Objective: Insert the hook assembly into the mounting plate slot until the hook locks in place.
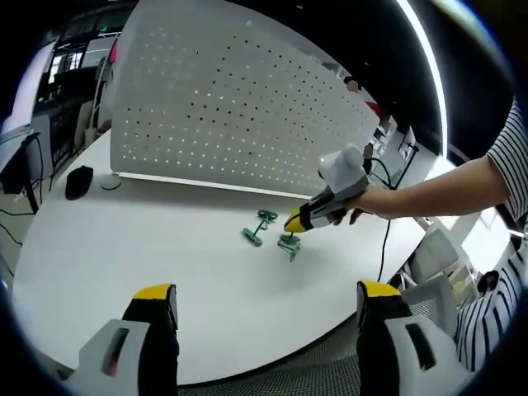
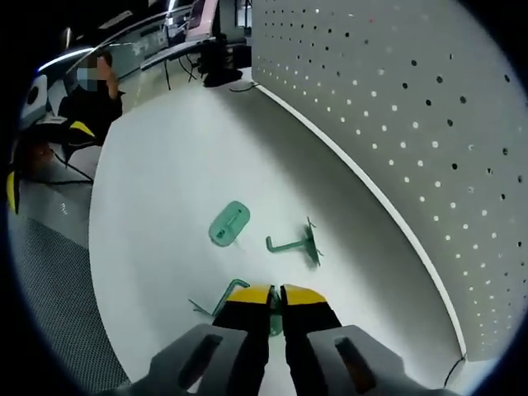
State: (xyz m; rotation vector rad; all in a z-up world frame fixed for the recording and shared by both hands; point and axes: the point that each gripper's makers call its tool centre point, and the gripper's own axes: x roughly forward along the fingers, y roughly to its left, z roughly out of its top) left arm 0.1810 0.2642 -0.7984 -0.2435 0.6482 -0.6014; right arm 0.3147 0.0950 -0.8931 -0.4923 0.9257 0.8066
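Observation:
Three green plastic parts lie on the white table (image 1: 165, 239) in front of the pegboard (image 1: 239, 99). In the right gripper view an oval mounting plate (image 2: 228, 223) lies flat, and a hook on a small base (image 2: 295, 243) rests to its right. A third green hook piece (image 2: 216, 303) sits at my right gripper (image 2: 275, 297), whose yellow-tipped jaws are closed on its edge. In the left gripper view the right gripper (image 1: 295, 223) reaches in from the right, held by a hand, with its tips down on the green parts (image 1: 266, 229). My left gripper (image 1: 266, 293) hangs open above the near table, well short of them.
The white perforated pegboard (image 2: 412, 107) stands upright along the table's far side. A black object (image 1: 78, 181) lies at the far left and a cable (image 1: 384, 247) hangs off the right edge. A seated person (image 2: 91, 99) and chairs are beyond the rounded table edge (image 2: 95, 272).

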